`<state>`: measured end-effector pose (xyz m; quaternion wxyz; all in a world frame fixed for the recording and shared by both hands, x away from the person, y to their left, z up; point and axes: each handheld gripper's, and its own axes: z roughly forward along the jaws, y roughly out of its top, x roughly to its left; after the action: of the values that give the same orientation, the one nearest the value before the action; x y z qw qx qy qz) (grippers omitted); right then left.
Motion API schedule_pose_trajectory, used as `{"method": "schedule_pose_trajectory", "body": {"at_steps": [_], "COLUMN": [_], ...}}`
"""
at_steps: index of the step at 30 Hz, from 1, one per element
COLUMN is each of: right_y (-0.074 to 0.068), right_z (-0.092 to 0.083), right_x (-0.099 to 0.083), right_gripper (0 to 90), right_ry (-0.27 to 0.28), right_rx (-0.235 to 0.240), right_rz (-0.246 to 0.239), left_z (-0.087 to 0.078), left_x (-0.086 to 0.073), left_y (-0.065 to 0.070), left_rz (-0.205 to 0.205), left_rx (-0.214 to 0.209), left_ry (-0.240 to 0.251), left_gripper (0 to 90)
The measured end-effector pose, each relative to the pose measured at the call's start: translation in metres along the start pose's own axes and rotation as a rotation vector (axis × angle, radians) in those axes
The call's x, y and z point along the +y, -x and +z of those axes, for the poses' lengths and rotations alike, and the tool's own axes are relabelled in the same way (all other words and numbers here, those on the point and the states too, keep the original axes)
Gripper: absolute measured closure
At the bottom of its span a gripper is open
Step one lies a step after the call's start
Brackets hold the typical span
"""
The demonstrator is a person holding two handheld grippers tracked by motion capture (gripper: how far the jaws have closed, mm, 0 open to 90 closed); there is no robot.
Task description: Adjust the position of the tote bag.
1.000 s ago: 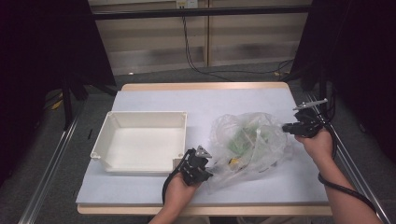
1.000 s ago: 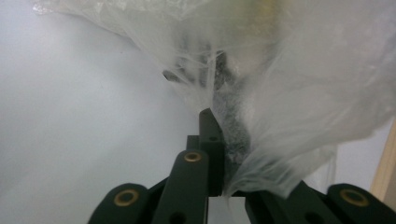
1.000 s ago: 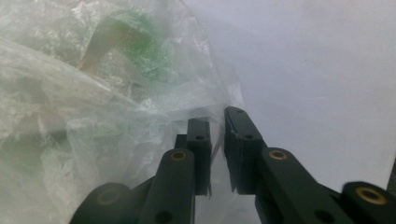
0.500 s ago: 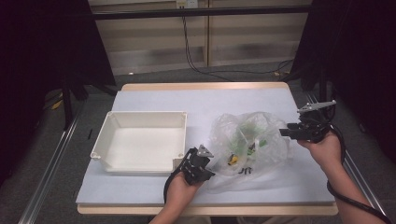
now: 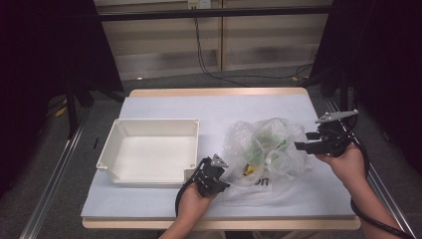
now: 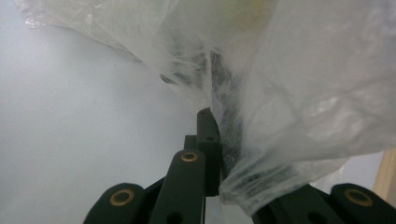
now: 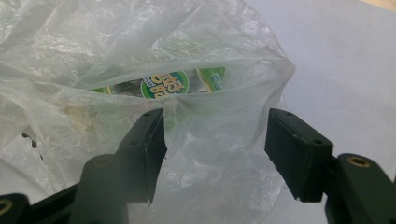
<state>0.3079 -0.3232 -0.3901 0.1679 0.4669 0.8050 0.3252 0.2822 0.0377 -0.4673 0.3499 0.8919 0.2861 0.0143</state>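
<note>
A clear plastic bag (image 5: 266, 152) of packets is pinned on the desk (image 5: 164, 104), clamped in the left hand-held gripper (image 5: 215, 175). The right hand-held gripper (image 5: 304, 146), beside the bag's far edge, has just been opening, its jaws spread apart, nothing pressed.

One table (image 5: 159, 107) with a pale blue-white top and a light wooden edge. On it sits one white, square, shallow plastic tray (image 5: 149, 128). Beside the tray lies one crumpled, clear plastic bag (image 5: 278, 134). Inside the bag are green-and-white printed packets (image 7: 164, 85); at least two labels show through the film, though the exact number cannot be told. Two black two-jaw grippers are present: one left gripper (image 5: 215, 179) and one right gripper (image 5: 304, 146).
</note>
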Motion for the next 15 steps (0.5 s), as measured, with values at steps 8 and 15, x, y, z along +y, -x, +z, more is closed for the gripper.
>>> {"method": "schedule_pose_trajectory", "body": {"at_steps": [8,15], "right_y": [-0.008,-0.0083], "right_z": [-0.0016,-0.009], "right_x": [0.0046,0.0017], "right_gripper": [32.5,31.8], "right_ry": [-0.018,-0.007], "right_rx": [0.023,0.058], "right_rz": [-0.031,-0.029], "left_z": [-0.0006,-0.0005], "left_x": [0.0,-0.0007], "left_y": [0.0008,-0.0005], "left_rz": [-0.01,-0.027], "left_rx": [0.0,-0.012], "left_ry": [0.013,0.027], "left_gripper": [86.8,86.8]}}
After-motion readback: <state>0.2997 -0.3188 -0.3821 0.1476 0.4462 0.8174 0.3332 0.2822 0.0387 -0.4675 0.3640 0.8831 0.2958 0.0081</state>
